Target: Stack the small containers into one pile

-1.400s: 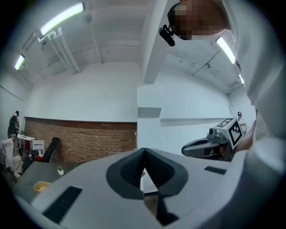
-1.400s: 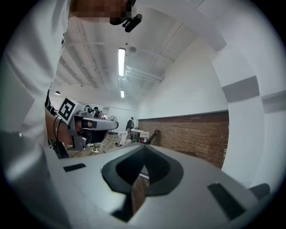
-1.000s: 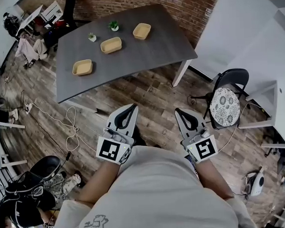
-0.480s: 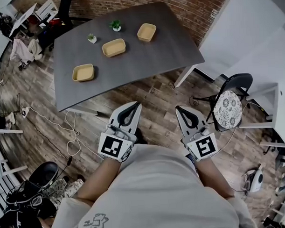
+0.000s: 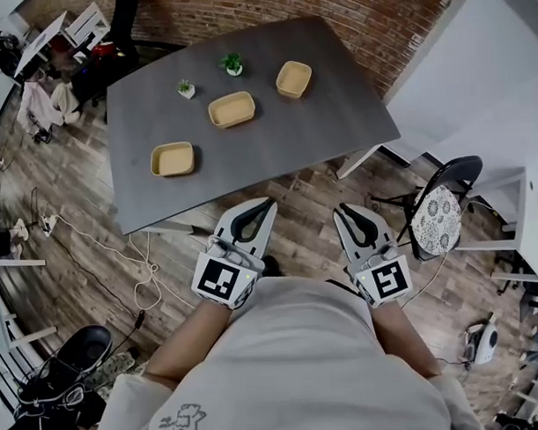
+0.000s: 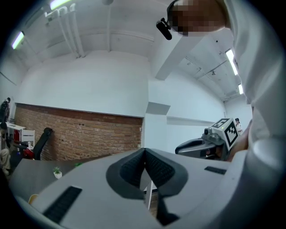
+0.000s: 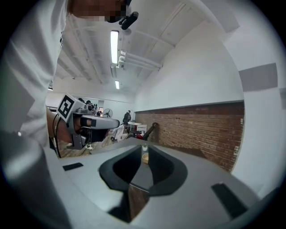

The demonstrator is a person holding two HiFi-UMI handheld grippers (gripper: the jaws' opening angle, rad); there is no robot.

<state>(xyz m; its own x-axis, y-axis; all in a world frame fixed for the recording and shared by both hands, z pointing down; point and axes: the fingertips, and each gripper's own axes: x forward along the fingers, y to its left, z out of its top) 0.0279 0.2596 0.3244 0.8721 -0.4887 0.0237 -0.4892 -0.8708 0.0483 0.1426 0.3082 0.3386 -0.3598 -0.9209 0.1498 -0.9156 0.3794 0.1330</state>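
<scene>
Three shallow tan containers lie apart on the dark grey table (image 5: 336, 119): one near the left (image 5: 173, 158), one in the middle (image 5: 232, 109), one at the far right (image 5: 293, 78). Both grippers are held in front of the person's body, over the wooden floor and short of the table's near edge. My left gripper (image 5: 269, 201) is shut, its tips meeting (image 6: 144, 151) with nothing between them. My right gripper (image 5: 341, 208) has its jaws opening; a narrow gap (image 7: 145, 148) shows between them and it holds nothing. Through that gap I see a tan container (image 7: 144, 157) far off.
Two small potted plants (image 5: 186, 88) (image 5: 234, 65) stand at the table's far side. A black chair with a patterned cushion (image 5: 437, 220) is at the right. Cables (image 5: 138, 258) lie on the floor at the left. A brick wall (image 5: 332, 13) runs behind the table.
The table and its containers have shifted down and to the right in the head view, so they sit nearer to the grippers. Both grippers keep the same stance before the body.
</scene>
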